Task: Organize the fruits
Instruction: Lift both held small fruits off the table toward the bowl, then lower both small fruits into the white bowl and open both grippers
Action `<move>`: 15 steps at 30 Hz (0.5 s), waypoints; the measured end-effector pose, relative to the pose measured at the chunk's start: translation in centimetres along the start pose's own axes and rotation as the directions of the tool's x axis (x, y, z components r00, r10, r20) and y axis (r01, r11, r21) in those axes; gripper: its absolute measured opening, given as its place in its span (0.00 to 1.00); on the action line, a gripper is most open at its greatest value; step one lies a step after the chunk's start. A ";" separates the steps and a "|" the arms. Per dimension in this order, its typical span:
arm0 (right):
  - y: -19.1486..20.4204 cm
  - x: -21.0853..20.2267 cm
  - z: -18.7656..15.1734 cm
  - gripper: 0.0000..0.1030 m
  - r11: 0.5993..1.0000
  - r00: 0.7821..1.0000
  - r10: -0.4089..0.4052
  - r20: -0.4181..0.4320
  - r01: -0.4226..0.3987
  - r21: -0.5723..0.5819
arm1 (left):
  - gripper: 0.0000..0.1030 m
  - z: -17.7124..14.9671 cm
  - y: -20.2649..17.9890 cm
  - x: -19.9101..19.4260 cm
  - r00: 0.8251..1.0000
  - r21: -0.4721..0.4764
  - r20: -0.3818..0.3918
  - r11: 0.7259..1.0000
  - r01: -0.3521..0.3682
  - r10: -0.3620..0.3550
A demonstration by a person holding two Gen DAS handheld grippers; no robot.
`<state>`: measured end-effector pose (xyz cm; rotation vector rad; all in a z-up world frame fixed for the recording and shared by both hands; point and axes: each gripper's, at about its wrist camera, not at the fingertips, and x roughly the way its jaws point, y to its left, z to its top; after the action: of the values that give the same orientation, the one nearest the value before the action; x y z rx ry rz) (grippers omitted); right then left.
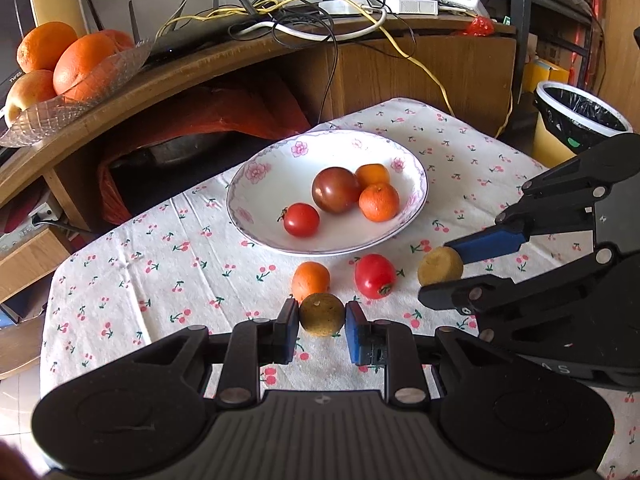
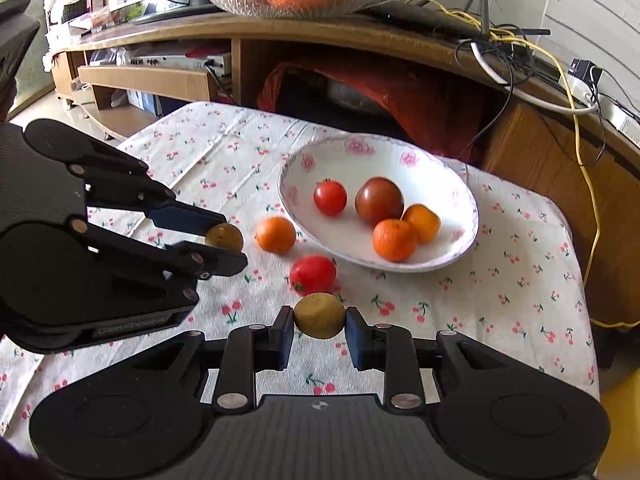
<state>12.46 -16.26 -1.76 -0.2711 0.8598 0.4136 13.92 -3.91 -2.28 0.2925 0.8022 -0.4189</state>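
My left gripper is shut on a brownish-green round fruit, which also shows in the right wrist view. My right gripper is shut on a second brownish-green fruit, seen from the left wrist. Both hold their fruit just in front of the white floral plate. The plate holds a small red tomato, a dark tomato and two small oranges. A loose orange and a red tomato lie on the cloth before the plate.
The table has a white cherry-print cloth. Behind it a wooden shelf carries a glass bowl of big oranges and tangled cables. A lined bin stands at the right.
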 end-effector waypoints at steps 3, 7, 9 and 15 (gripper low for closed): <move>0.0 -0.3 0.3 0.22 1.000 1.000 -0.008 0.021 0.008 0.010 | 0.32 0.3 -0.1 -0.1 1.000 -0.001 0.011 1.000 0.001 -0.001; 0.0 -0.6 0.7 0.22 1.000 0.999 -0.008 0.036 0.008 0.014 | 0.32 0.7 0.0 -0.3 1.000 -0.008 0.025 1.000 -0.001 0.001; 0.0 -0.6 0.7 0.22 1.000 0.999 -0.012 0.041 0.011 0.016 | 0.32 0.9 0.1 -0.3 1.000 -0.011 0.030 1.000 -0.004 0.004; -0.2 -0.7 1.0 0.22 0.999 0.998 -0.026 0.054 0.024 0.030 | 0.32 1.3 0.2 -0.3 0.999 -0.012 0.045 1.000 -0.008 0.009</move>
<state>12.84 -16.25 -0.54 -0.2423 0.8080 0.3829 14.63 -4.21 -1.21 0.2744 0.7593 -0.4111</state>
